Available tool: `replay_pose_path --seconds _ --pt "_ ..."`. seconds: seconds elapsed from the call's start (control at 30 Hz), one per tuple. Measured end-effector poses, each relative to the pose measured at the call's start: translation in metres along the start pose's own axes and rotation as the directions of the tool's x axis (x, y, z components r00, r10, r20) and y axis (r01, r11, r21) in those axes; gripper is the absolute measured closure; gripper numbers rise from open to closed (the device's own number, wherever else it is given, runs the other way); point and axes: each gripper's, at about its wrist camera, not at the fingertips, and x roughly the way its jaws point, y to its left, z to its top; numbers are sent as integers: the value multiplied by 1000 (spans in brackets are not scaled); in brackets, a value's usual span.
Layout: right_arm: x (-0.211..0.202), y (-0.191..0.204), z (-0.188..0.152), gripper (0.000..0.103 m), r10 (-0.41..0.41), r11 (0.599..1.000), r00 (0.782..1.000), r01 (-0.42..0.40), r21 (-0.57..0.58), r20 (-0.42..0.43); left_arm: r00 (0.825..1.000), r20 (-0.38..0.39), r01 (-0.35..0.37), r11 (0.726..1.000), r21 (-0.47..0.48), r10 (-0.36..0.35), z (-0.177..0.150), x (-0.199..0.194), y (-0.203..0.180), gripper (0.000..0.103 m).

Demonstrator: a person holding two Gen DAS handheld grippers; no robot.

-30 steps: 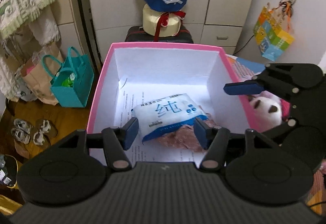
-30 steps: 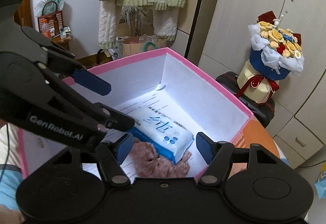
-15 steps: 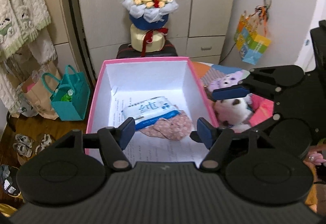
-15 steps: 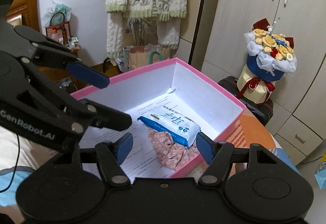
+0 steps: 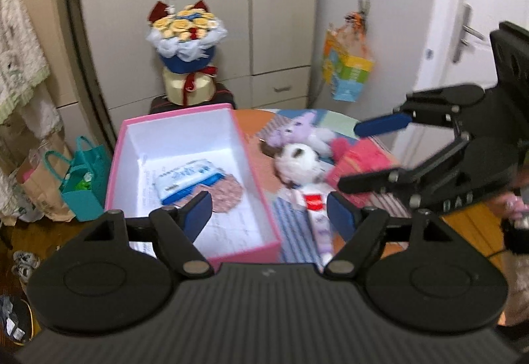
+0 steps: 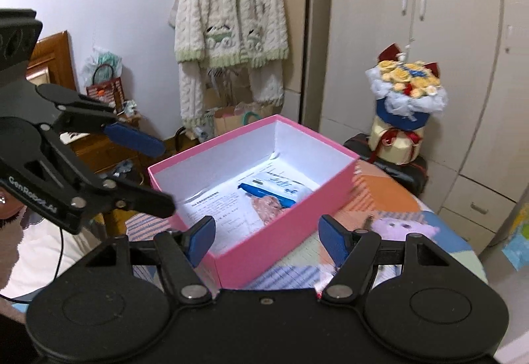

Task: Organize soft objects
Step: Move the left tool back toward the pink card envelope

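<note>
The pink box (image 5: 195, 172) stands at the left of the table and holds a blue-and-white tissue pack (image 5: 186, 178) lying partly on a floral cloth (image 5: 228, 193), over a printed sheet. Judged from this layout, the step in hand is the transition between a completed deposit and the next pickup. The left gripper (image 5: 269, 215) is spread wide and holds nothing; the right gripper (image 6: 266, 240) is likewise wide open and empty. To the right of the box lie a white plush (image 5: 299, 162), a purple plush (image 5: 299, 130) and a pink folded item (image 5: 358, 162). The next move calls for lowering one gripper over a plush and closing on its body. Only the left wrist view shows the white plush and pink item; only the right wrist view shows the hanging cardigan (image 6: 229, 33).
</note>
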Motion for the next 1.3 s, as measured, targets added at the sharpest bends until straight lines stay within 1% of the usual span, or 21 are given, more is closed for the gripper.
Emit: replay_pose_path --seconds 0.07,0.13,0.27,0.4,0.53,0.63,0.73,0.83,0.9,0.97,1.0,1.03,1.1,1.13,1.17,1.23,1.3 --pt "-15 -5 -10 29 -39 999 999 38 21 24 1000 -3 19 1000 25 -19 -4 -3 -13 23" --pt "-33 -13 -21 29 -82 995 995 78 66 55 999 -1 43 998 42 -43 -8 -5 -24 21" --pt "-60 -28 -43 28 -115 986 989 102 130 96 995 -17 104 993 55 -103 -16 -5 -44 20" --pt "-76 -47 -67 27 -160 971 982 138 198 103 984 -59 172 983 58 -169 -23 4 -62 19" --pt "-87 -65 -93 27 -226 934 968 184 306 106 972 -104 217 975 52 -211 -30 23 -80 19" --pt "-91 -77 -111 27 -254 907 960 195 373 116 956 -148 259 966 27 -252 -29 43 -91 19" --pt "-86 -89 -127 27 -288 890 951 222 398 113 941 -184 289 957 3 -283 -27 66 -99 19" --pt "-74 -102 -140 27 -308 879 945 239 413 108 935 -196 302 953 10 -294 -27 88 -107 19" --pt "-62 -113 -149 27 -321 875 940 249 414 113 934 -196 303 953 -5 -298 -29 102 -108 19" --pt "-51 -126 -157 27 -321 874 941 250 416 111 935 -193 295 955 -40 -297 -31 119 -108 20" --pt "-48 -131 -161 27 -325 874 940 258 413 101 936 -188 292 955 -52 -296 -31 126 -107 20" --pt "-41 -137 -163 27 -341 871 937 283 403 80 940 -181 282 957 -67 -290 -32 133 -107 21" --pt "-28 -144 -164 27 -406 853 913 366 372 34 945 -159 273 958 -88 -284 -32 145 -106 22" --pt "-21 -150 -165 27 -425 846 905 389 364 21 948 -142 273 957 -97 -284 -33 151 -106 22" --pt "-17 -156 -167 27 -413 846 911 377 376 15 951 -129 269 957 -105 -282 -33 156 -106 23" --pt "-8 -175 -172 27 -353 844 936 312 437 13 958 -101 256 959 -124 -269 -34 167 -105 24" --pt "2 -189 -176 27 -318 842 948 278 463 10 963 -83 242 959 -145 -255 -34 177 -104 28"
